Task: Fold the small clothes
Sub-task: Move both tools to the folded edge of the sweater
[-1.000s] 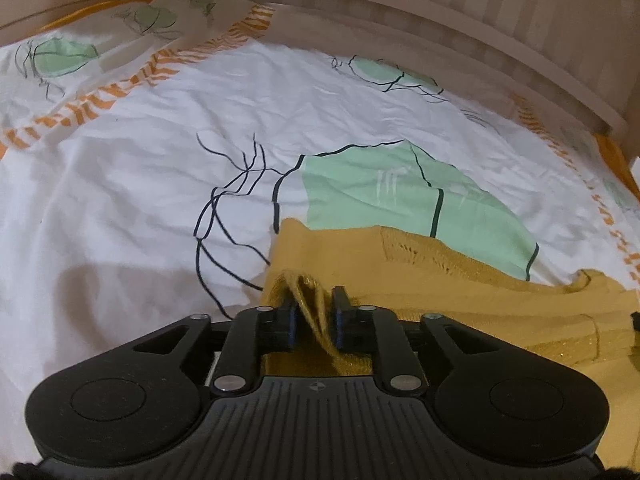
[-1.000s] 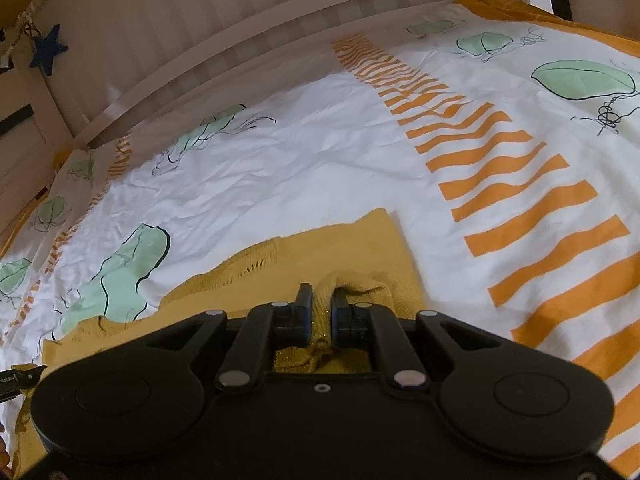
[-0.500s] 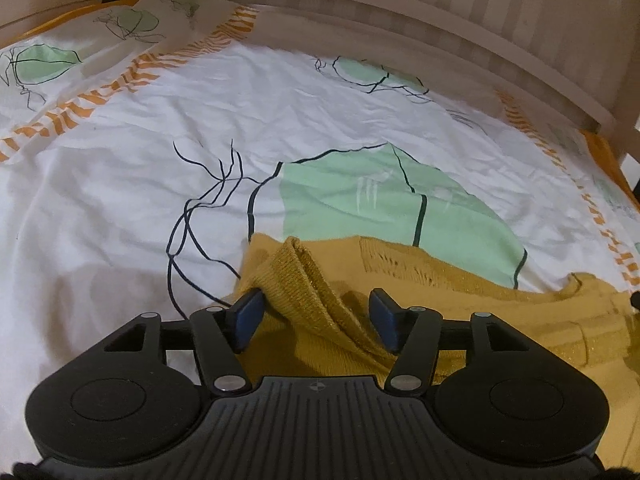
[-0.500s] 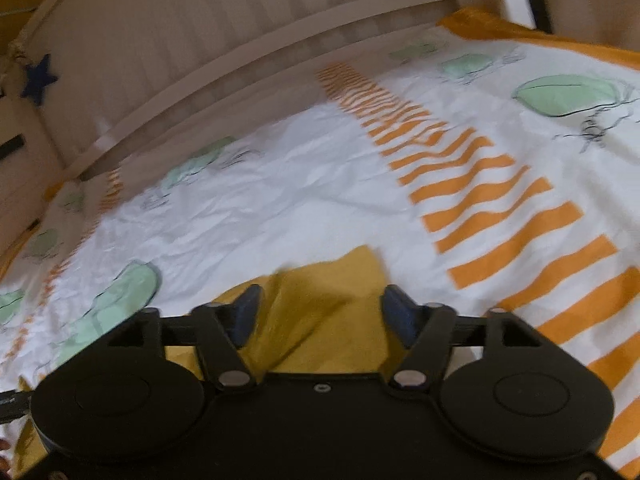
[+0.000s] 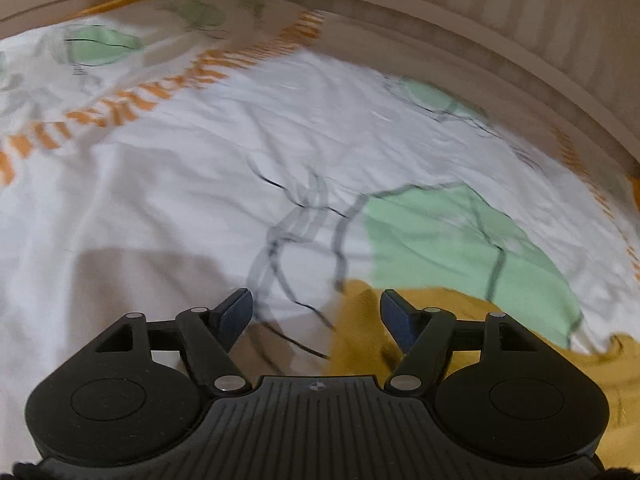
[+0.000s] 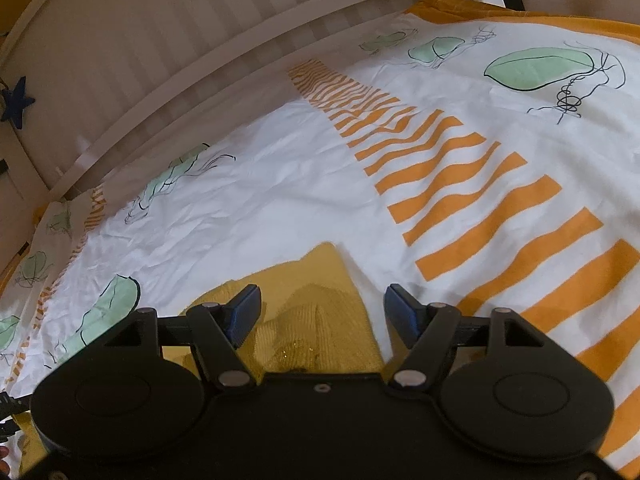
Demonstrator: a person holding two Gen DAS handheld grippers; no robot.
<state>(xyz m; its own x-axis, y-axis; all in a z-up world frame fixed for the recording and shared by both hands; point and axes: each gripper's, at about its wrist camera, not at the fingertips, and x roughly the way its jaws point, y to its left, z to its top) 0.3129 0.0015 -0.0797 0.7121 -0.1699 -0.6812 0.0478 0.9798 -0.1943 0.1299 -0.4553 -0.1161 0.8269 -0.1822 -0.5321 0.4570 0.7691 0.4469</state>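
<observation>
1. The yellow knit garment lies on a bed under a patterned bedsheet of white cloth with green shapes and orange stripes.
2. The left gripper has just been opening; its fingers now stand wide apart and press on nothing. The garment's corner lies near the right-hand finger, and bare sheet shows below most of the gap. The left view is blurred.
3. The right gripper has also just been opening; its fingers stand wide. A bunched fold of the garment lies loose on the bed in the gap between them, gripped by neither.
4. No brand, label or writing can be read in either view.
</observation>
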